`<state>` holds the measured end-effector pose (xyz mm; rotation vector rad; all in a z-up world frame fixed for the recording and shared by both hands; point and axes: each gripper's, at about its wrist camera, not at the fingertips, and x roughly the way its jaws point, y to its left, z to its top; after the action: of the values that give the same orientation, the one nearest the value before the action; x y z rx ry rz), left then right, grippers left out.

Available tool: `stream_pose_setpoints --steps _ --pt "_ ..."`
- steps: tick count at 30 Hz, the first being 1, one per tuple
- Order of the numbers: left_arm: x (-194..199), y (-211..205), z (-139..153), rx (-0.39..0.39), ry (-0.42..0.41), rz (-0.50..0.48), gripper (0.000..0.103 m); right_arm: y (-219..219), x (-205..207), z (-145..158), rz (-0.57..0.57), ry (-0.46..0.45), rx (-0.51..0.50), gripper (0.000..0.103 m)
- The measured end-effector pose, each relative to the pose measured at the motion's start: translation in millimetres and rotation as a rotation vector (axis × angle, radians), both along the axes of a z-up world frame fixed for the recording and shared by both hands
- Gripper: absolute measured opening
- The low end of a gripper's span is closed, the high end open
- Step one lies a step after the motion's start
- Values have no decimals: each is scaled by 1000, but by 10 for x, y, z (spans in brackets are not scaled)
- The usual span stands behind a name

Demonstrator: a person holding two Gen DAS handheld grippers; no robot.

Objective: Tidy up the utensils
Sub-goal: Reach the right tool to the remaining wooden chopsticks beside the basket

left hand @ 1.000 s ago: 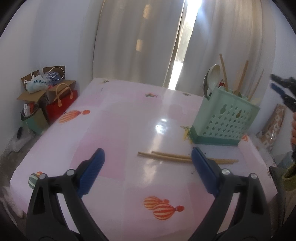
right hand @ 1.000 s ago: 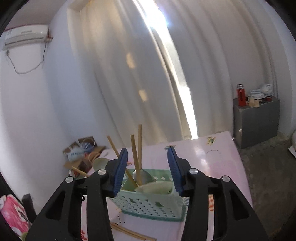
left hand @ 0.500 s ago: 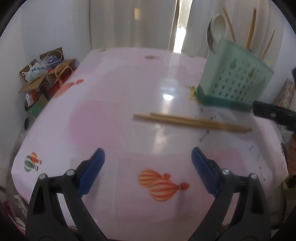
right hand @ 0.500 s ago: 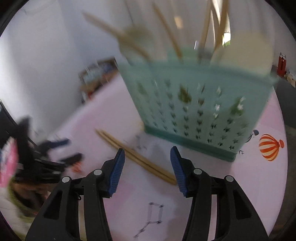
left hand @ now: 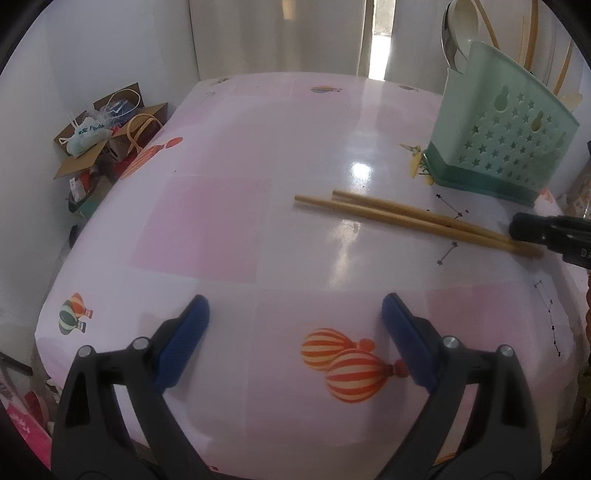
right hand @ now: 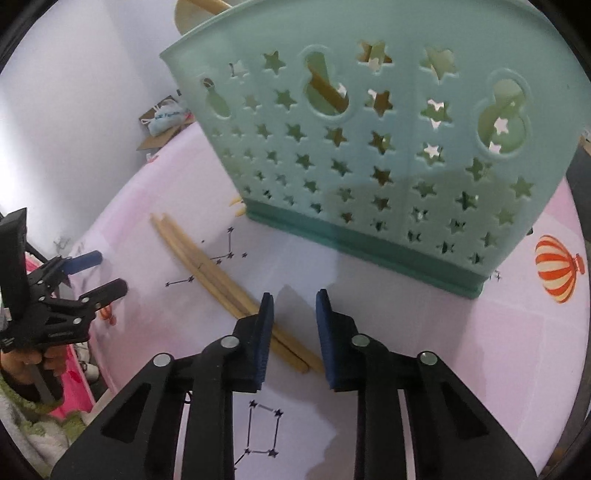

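Note:
Two wooden chopsticks (left hand: 406,216) lie side by side on the pink table (left hand: 229,221); they also show in the right wrist view (right hand: 207,266). A mint green utensil basket (right hand: 369,147) stands upright behind them, holding chopsticks and spoons; it also shows in the left wrist view (left hand: 502,140). My right gripper (right hand: 294,299) is open, low over the table, its fingers on either side of the chopsticks' near ends. My left gripper (left hand: 295,310) is open and empty over the table's near side, well short of the chopsticks.
Cardboard boxes and bags (left hand: 103,125) sit on the floor beyond the table's left edge. White curtains (left hand: 295,33) hang behind the table. The left gripper and the hand holding it show at the left of the right wrist view (right hand: 55,302).
My right gripper dropped from above the basket to the table in front of it and now straddles the chopsticks' ends. My left gripper tilted down toward the table.

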<state>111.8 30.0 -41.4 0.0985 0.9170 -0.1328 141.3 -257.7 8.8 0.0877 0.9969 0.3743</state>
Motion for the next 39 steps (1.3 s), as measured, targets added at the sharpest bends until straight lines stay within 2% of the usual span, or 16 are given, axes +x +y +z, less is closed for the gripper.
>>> stream_pose_setpoints --steps 2,10,28,39 --pt "4 -5 2 2 0 1 90 -5 -39 -8 5 13 20 15" --pt "-36 -6 32 16 -1 9 90 128 -134 13 9 48 60 7" --pt "-55 14 58 24 -4 12 90 407 -342 -69 19 128 148 5" --pt "-68 8 81 28 -7 6 90 564 -407 -75 38 144 168 4"
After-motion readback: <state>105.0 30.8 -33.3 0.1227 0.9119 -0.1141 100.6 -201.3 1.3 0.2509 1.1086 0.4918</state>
